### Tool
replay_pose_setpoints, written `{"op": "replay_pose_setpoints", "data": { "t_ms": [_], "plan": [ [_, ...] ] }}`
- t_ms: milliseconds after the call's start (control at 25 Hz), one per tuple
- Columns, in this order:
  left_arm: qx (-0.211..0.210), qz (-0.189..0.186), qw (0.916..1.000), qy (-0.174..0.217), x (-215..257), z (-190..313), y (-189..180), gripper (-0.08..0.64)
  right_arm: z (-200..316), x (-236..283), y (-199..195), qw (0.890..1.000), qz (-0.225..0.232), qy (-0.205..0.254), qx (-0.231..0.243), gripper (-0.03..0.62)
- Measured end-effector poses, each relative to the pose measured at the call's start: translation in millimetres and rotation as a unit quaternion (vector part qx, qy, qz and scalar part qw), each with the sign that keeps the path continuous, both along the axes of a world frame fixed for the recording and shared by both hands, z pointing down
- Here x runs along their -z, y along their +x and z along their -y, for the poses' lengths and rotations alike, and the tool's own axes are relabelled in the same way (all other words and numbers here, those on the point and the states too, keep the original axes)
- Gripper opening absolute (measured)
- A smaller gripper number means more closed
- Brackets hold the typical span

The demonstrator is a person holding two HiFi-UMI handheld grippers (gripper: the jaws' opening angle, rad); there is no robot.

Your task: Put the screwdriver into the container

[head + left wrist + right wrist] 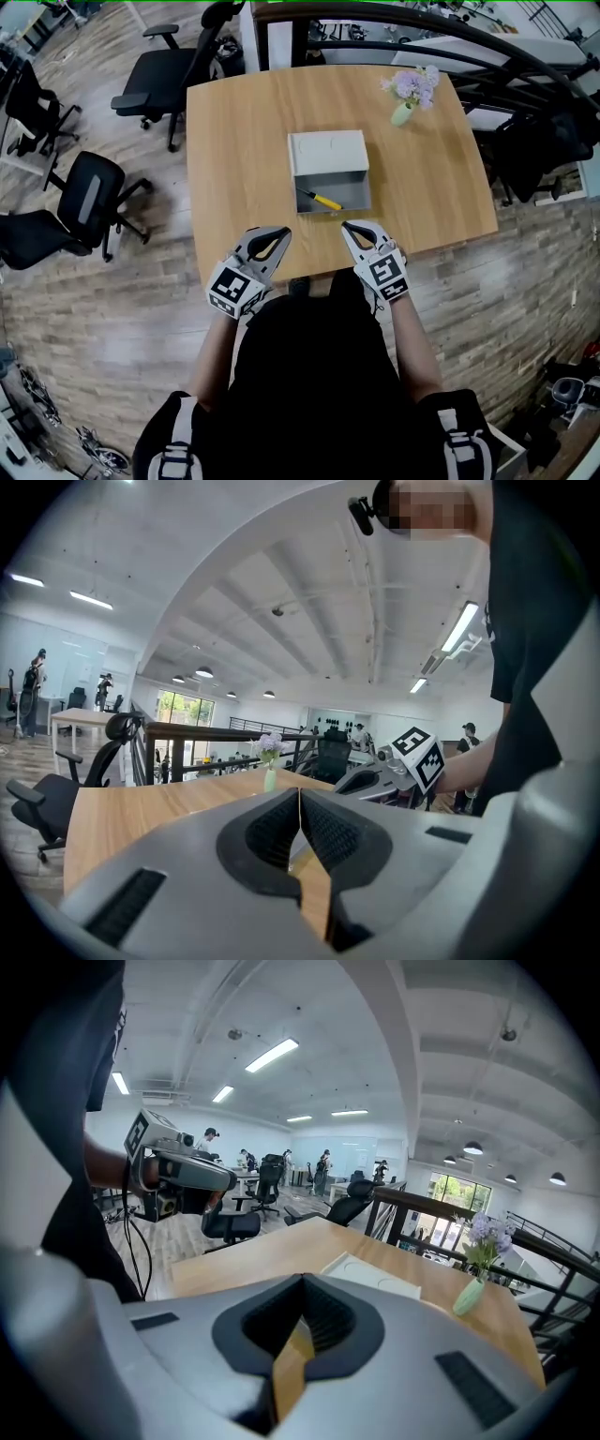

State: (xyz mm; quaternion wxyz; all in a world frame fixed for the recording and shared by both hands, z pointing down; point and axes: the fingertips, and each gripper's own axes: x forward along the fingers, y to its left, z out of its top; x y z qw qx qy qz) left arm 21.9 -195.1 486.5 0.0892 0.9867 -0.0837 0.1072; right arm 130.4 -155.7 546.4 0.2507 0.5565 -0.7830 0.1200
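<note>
Wood-grain laminate covers the rectangular worktop (244, 141), smooth and pale brown with rounded corners. At its centre sits the container (349, 190), a boxy grey metal case with its flat lid folded back toward the top of the frame. The screwdriver (320, 200) lies slanted on the floor of the box, with a yellow handle and a dark shaft. Near the lower edge of the worktop, the left hand-held gripper (281, 232) and the right hand-held gripper (347, 226) hover side by side. Both are grey plastic with ribbed black pads, and both are pinched fully together with nothing between the jaws. A slim green vase (402, 113) of lilac flowers stands at the upper right. Black wheeled office chairs (89, 202) stand on the plank floor (112, 309) at left. A dark railing (450, 37) curves along the top right.
</note>
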Motion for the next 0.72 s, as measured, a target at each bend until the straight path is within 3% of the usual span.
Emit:
{"op": "replay_pose_setpoints", "data": {
  "t_ms": [720],
  "plan": [
    [-0.017,-0.002,0.9998,0.005,1.4,-9.8,10.9,0.023,-17.5,6.4,12.3,0.999,-0.006,0.003,-0.034,0.025]
  ]
}}
